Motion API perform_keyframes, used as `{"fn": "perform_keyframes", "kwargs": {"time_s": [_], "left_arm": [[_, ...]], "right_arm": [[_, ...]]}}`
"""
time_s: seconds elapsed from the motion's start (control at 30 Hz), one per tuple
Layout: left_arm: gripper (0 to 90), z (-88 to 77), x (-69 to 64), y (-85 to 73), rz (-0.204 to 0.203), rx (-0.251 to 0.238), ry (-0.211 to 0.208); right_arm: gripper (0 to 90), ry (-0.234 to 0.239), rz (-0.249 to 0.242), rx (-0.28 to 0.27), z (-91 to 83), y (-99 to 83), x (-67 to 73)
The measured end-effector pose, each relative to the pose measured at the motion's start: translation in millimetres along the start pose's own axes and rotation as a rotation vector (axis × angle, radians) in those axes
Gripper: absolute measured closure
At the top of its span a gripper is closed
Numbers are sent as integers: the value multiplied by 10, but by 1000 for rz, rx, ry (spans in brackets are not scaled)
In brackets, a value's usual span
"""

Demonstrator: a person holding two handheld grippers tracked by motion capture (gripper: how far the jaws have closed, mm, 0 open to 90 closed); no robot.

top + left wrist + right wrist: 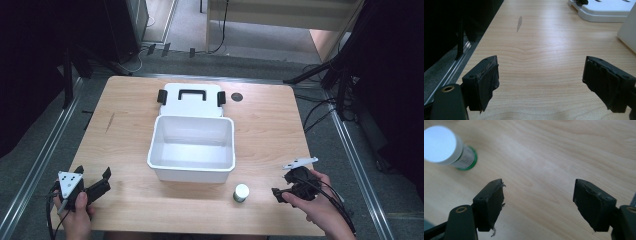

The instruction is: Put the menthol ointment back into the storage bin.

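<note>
A small white-capped bottle with a green base (241, 192) stands upright on the wooden table (125, 145), in front of an open white box (192, 145). In the right gripper view the bottle (447, 148) is at the upper left, apart from the jaws. My right gripper (280, 194) hangs just right of the bottle, held by a hand at the table's front right; its jaws stand apart over bare wood (537, 202). My left gripper (102, 180) rests at the front left corner, open, with bare table between its jaws (540, 82).
The box's white lid (191, 99) with a black handle and black latches lies flat behind the box. A dark round hole (237, 97) sits in the tabletop at the back right. Metal rails and dark floor run along both table sides.
</note>
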State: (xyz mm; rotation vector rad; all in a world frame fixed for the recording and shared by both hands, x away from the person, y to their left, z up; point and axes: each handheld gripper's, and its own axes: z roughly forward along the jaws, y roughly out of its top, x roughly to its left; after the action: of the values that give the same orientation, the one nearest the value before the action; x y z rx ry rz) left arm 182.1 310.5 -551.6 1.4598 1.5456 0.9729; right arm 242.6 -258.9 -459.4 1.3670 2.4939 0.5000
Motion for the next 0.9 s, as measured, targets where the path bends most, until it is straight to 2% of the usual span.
{"fn": "perform_keyframes", "kwargs": {"time_s": [0.03, 0.07, 0.1, 0.13, 0.17, 0.2, 0.23, 0.27, 0.3, 0.33, 0.4, 0.6, 0.7, 0.9], "left_arm": [[143, 0, 0, 0, 0, 0, 0], [144, -2, -4, 1, 5, 2, -2], [145, -2, -4, 1, 5, 2, -2], [145, -1, -9, 0, 10, 0, -1], [145, -1, -14, 0, 15, -2, 0], [145, 1, -25, -1, 24, -1, -2], [145, 1, -25, -1, 24, -1, -2], [145, 0, -33, -1, 32, 0, 0], [145, 0, -33, -1, 32, 0, 0], [145, 1, -38, -1, 37, 0, -2], [146, 2, -42, 0, 43, 2, -4], [146, 6, -66, -1, 63, 4, 2], [146, 5, -71, 0, 75, 6, 3], [147, 10, -94, 0, 91, 8, 5]], "right_arm": [[258, 0, 0, 0, 0, 0, 0], [293, 34, -35, 66, 2, 46, 33], [293, 34, -35, 66, 2, 46, 33], [289, 67, -72, 134, 19, 88, 84], [289, 67, -72, 134, 19, 88, 84], [290, 86, -95, 198, 43, 126, 140], [290, 86, -95, 198, 43, 126, 140], [289, 100, -126, 262, 76, 161, 199], [289, 100, -126, 262, 76, 161, 199], [286, 108, -147, 318, 105, 192, 258], [294, 115, -167, 350, 129, 228, 304], [333, 127, -197, 383, 155, 327, 423], [333, 120, -214, 377, 164, 350, 452], [349, 150, -234, 380, 172, 414, 537]]}}
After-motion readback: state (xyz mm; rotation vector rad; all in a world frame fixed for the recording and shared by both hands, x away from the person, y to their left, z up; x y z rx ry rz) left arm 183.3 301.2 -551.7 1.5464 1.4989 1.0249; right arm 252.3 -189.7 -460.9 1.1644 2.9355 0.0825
